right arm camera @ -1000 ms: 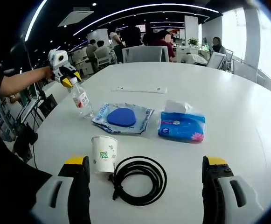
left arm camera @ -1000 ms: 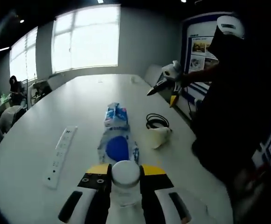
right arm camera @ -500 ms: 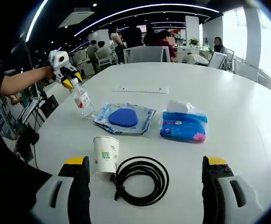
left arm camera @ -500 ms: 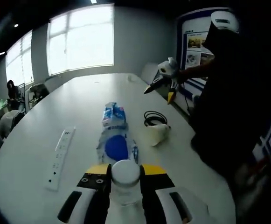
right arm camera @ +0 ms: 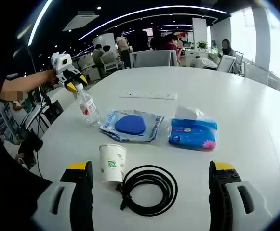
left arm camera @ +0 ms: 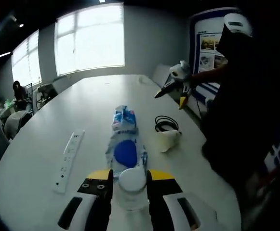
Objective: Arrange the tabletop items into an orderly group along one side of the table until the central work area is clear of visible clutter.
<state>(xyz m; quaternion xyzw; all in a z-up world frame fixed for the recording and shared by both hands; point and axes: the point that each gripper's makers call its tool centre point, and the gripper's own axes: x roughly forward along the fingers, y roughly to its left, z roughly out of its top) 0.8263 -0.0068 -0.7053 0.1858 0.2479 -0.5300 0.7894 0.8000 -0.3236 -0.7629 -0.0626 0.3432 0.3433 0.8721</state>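
Broad white tabletop [left arm camera: 96, 101], rounded at the edges, under bright daylight from a large gridded window [left arm camera: 89, 38] in a pale grey wall. More windows [left arm camera: 24, 57] along the side wall. Poster board [left arm camera: 208, 48] with pictures beside a dark area. From the right gripper view: open-plan office, dark ceiling crossed by curved light strips [right arm camera: 149, 9], grey office chair [right arm camera: 152, 57] at the tabletop's far edge, people seated at desks beyond.

Left gripper view faces along the tabletop [left arm camera: 82, 101] toward windows; right gripper view faces across it toward the office. Both share the central clutter.
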